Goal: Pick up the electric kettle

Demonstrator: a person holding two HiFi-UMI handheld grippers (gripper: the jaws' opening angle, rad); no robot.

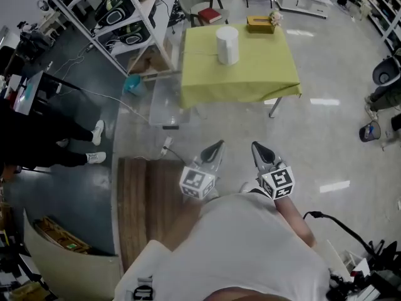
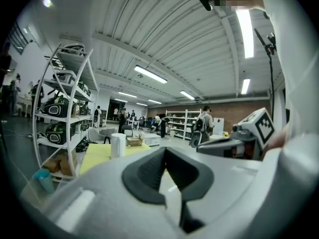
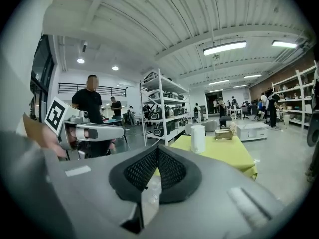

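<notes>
The white electric kettle (image 1: 227, 44) stands upright on a table under a yellow-green cloth (image 1: 250, 74), far ahead of me. The left gripper view shows the kettle (image 2: 118, 145) small at middle left; the right gripper view has the kettle (image 3: 198, 139) just right of centre. My left gripper (image 1: 213, 149) and right gripper (image 1: 262, 150) hover side by side close to my body, well short of the table. Both point toward it, nearly level. The left gripper (image 2: 165, 151) and the right gripper (image 3: 157, 148) are shut with nothing between the jaws.
A tan tissue box (image 1: 260, 24) sits at the table's far edge. A white shelf rack (image 1: 119, 11) with black appliances stands to the left. A clear plastic bin (image 1: 164, 105) and a wooden board (image 1: 141, 199) lie on the floor. A person in black (image 1: 37, 137) stands at far left.
</notes>
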